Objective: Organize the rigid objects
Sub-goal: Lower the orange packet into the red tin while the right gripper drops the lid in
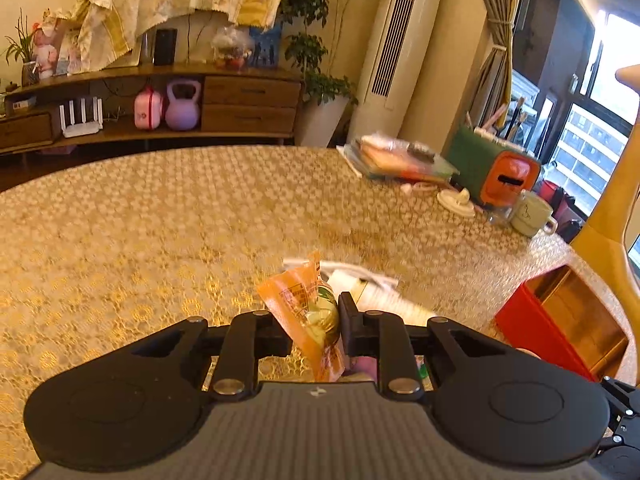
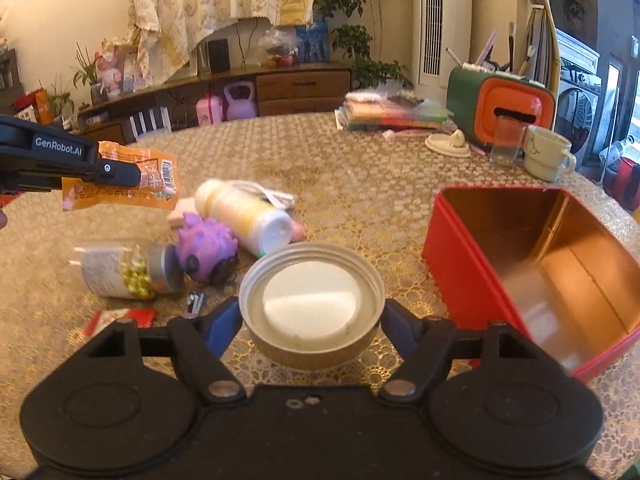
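Note:
My left gripper (image 1: 316,326) is shut on an orange snack packet (image 1: 304,312) and holds it above the table; the right wrist view shows the same packet (image 2: 120,178) lifted at the left in the left gripper (image 2: 138,176). My right gripper (image 2: 312,316) is shut on a round gold lid (image 2: 312,300), inner side up, gripped at its rim. An open red tin box (image 2: 532,264) with a gold inside stands to the right of it. On the table lie a cream bottle (image 2: 244,212), a purple spiky toy (image 2: 206,246) and a clear jar of gold beads (image 2: 128,268).
At the back right stand a stack of books (image 2: 392,114), a green and orange holder (image 2: 500,104), a glass (image 2: 506,142) and a mug (image 2: 548,154). A red wrapper (image 2: 120,318) and a small clip (image 2: 196,302) lie near my right gripper. The gold patterned tablecloth (image 1: 160,220) spreads left.

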Available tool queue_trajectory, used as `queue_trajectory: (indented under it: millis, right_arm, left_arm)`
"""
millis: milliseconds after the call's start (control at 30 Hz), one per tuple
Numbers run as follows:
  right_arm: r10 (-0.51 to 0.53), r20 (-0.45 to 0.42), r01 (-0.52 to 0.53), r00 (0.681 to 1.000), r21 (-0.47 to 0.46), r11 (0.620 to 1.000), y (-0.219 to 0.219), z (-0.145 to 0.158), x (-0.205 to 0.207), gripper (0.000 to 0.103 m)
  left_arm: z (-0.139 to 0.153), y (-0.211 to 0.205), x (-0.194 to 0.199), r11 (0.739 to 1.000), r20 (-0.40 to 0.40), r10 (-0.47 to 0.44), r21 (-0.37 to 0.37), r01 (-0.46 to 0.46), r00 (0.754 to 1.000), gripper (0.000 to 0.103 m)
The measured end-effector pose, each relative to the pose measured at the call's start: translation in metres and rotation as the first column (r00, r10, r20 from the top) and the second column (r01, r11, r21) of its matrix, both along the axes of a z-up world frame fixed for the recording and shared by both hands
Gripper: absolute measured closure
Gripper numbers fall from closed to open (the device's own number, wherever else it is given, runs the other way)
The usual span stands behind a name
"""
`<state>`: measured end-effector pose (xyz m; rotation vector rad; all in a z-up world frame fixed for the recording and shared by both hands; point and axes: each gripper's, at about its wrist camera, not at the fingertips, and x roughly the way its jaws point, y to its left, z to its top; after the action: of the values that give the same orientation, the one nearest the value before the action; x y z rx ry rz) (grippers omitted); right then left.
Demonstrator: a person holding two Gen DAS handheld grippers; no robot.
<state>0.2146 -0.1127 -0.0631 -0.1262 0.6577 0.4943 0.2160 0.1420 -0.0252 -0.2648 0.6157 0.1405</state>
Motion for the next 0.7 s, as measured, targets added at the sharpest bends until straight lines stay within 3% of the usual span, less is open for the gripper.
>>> queue_trajectory:
  millis: [367,700]
  right_arm:
    - [-0.035,0.048,0.034,0.998,0.027,0.999,-0.033,0.042,-0.014,0.028]
    - [-0.109,0.096,0.108,0.989,0.013,0.994,-0.080,0.059,-0.009,0.028]
  left_arm:
    - [0.046,-0.045,-0.013,0.993,0.054,-0.116,-0.013,0.117,0.992,0.081]
    - [0.057,-0.107,0.004,0.970,0.044,-0.241,0.021,0.240,0.969,0.081]
